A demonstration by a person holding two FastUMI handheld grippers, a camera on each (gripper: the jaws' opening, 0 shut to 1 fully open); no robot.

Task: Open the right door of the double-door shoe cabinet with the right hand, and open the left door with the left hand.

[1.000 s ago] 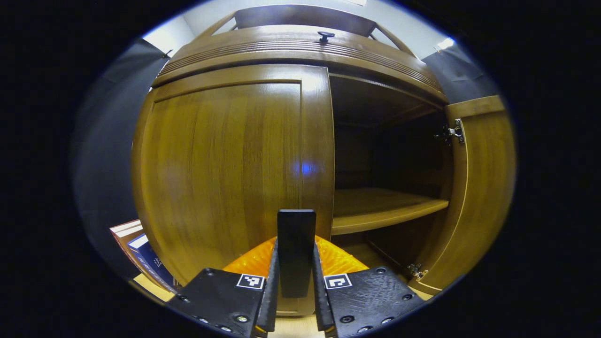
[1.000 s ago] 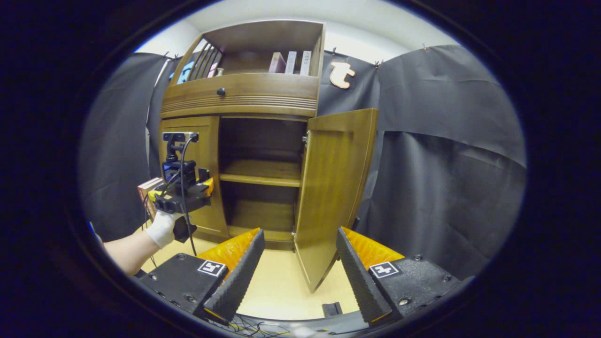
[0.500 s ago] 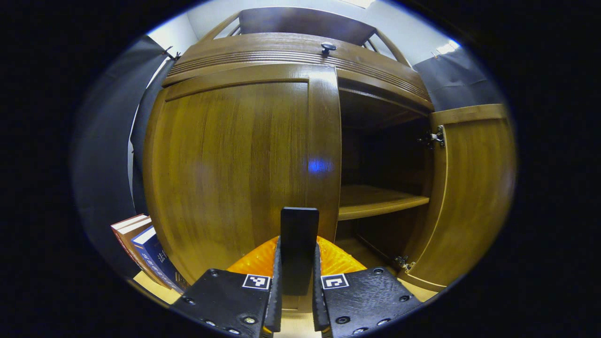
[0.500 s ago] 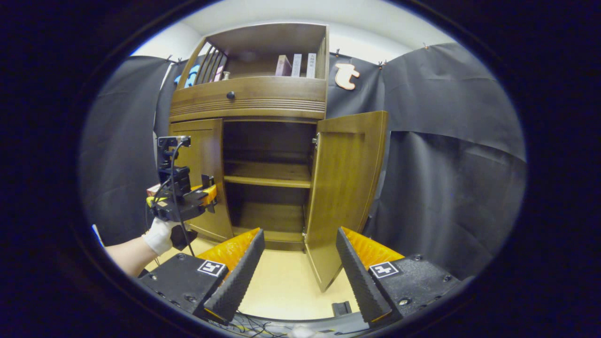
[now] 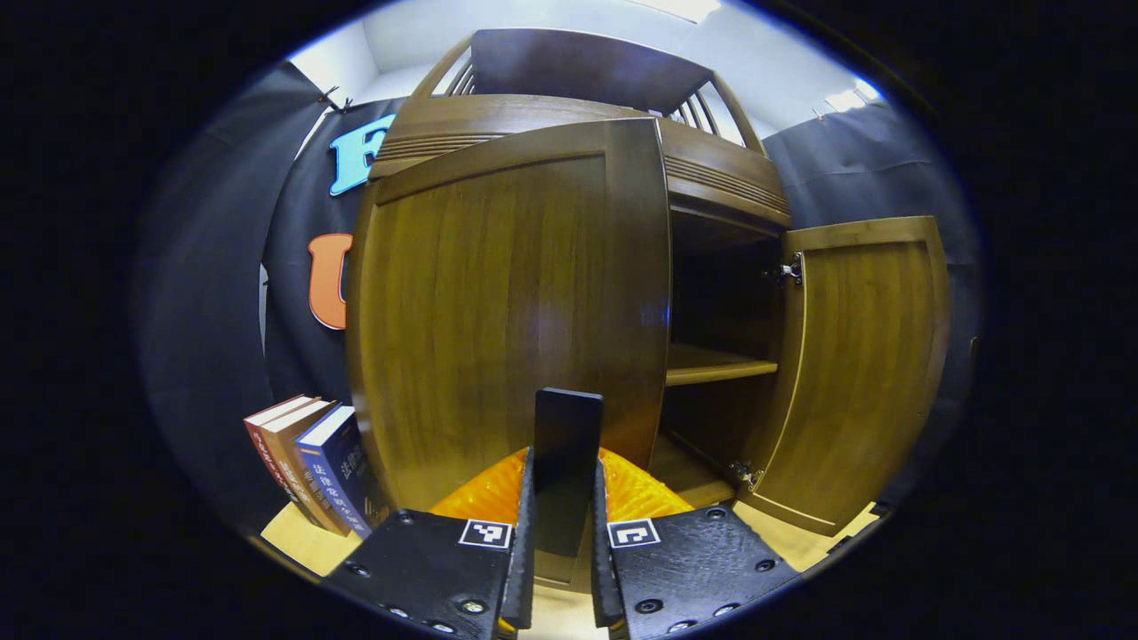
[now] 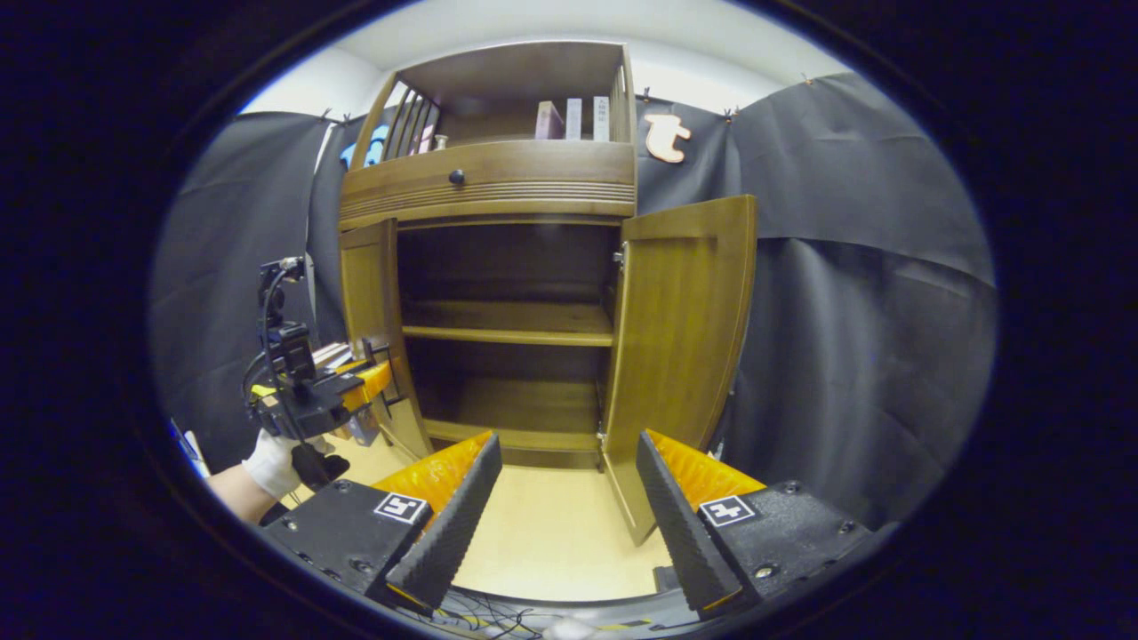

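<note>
— Left side first?

— Left gripper [image 5: 562,455] clenched, both fingers [image 5: 527,498] pressing the flanks of a dark flat upright handle [image 5: 567,418] low on the brown wooden left door [image 5: 507,302]. Door swung partway out from the brown double-door shoe cabinet [image 6: 498,178], free edge beside the dark opening. Seen nearly edge-on [image 6: 363,293] in the right gripper view.

— And the hand holding it?

— White-gloved hand [image 6: 271,449] low at the left of the right gripper view, bare forearm running down and out of frame. Left gripper [image 6: 360,384] held roughly level, pointed across at the door's lower part (cables looping up from its top).

— Right side?

— Right gripper [image 6: 569,440] released, fingers [image 6: 462,498] spread wide with nothing between them. Well apart from the cabinet, above the pale yellow floor [image 6: 542,533]. Brown wooden right door [image 6: 680,347] standing wide open beyond the gap between the fingers, untouched; also at the right of the left gripper view [image 5: 862,364], hinges showing on its inner edge.

— Anything else worth noting?

— Bare wooden shelf [image 6: 507,333] inside the cabinet. A few upright books [image 5: 311,458] leaning on the floor left of the left door.
</note>
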